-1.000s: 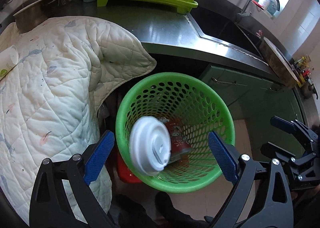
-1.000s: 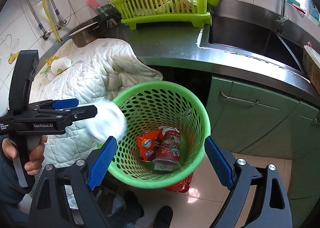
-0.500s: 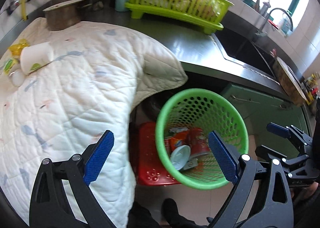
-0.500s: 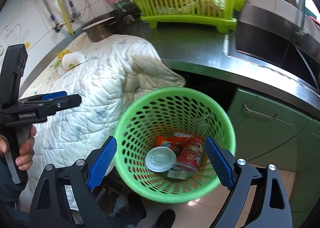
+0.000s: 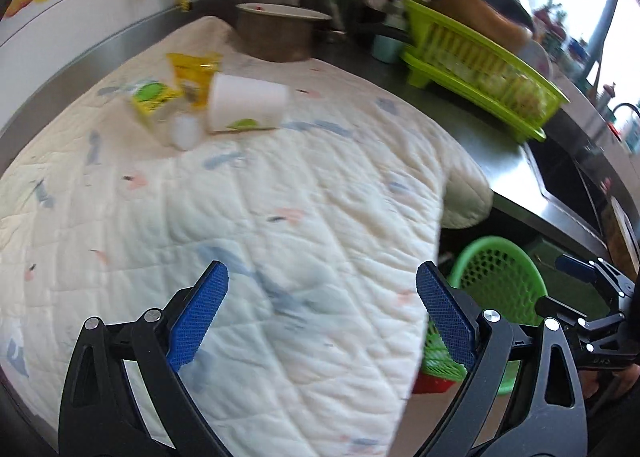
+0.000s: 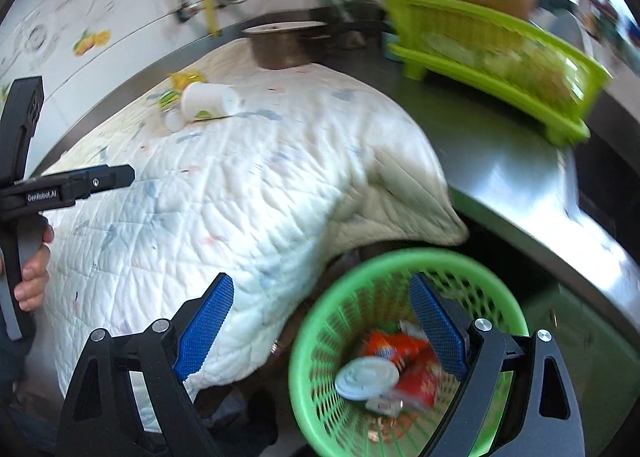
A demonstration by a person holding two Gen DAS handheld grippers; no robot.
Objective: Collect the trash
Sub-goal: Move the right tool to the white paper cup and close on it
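Note:
A white paper cup [image 5: 246,107] lies on its side on the quilted cloth [image 5: 248,237], beside a yellow wrapper [image 5: 192,71] and a small white piece [image 5: 185,131]. The cup also shows in the right wrist view [image 6: 208,100]. My left gripper [image 5: 320,317] is open and empty above the cloth's near part. The green basket [image 6: 320,317] stands on the floor below the counter and holds a white lid [image 6: 366,377] and red and orange wrappers [image 6: 404,361]. My right gripper [image 6: 320,325] is open and empty above the basket's left rim.
A green dish rack [image 5: 480,69] and a metal pot [image 5: 276,33] stand at the back of the steel counter [image 6: 512,173]. A sink [image 5: 560,173] lies to the right. A red object [image 5: 434,385] sits under the basket [image 5: 496,289].
The white lid fell from my left gripper into the basket. Both grippers have swung left, away from the basket and toward the cloth with the cup.

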